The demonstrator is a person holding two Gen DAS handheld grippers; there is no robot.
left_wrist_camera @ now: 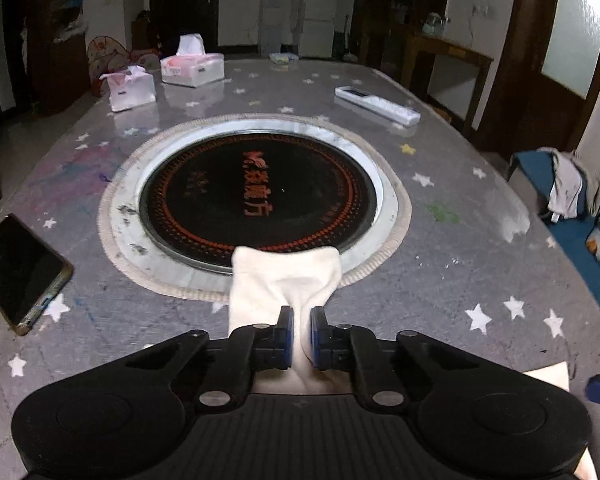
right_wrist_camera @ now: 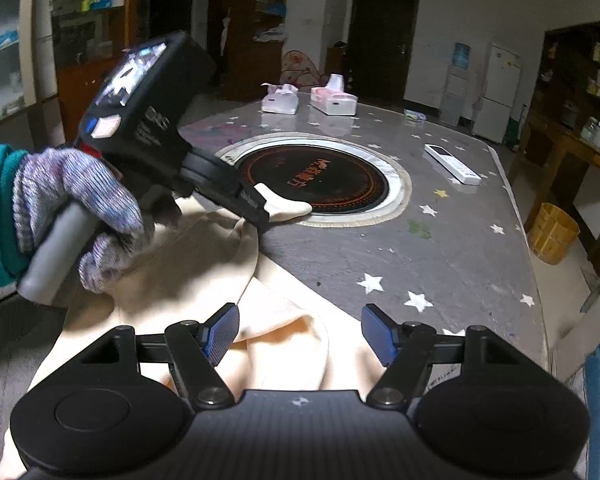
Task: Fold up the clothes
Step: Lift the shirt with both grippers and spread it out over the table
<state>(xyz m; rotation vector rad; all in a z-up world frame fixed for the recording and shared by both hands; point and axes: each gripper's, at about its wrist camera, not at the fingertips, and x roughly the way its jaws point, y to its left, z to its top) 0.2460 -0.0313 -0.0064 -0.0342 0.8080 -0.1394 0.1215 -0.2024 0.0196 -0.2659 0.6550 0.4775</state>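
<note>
While the left tool (left_wrist_camera: pixel 301 320) pinches it, the cream garment (left_wrist_camera: pixel 284 280) extends ahead.

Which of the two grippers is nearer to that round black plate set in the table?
The left. The left gripper pinches the cream garment's sleeve, whose end lies on the round black plate. The right gripper hangs open over the garment's body, back near the table's edge.

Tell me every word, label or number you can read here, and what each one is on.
"魔方": the last two orange characters on the black round hob set in the table; the characters before them are too stylised to read.
Faint smaller print on the hob, left of those characters: too blurred to read.
White lettering on the side of the left gripper: blurred, unreadable.
Remote control, tissue packs: print too small.
</note>
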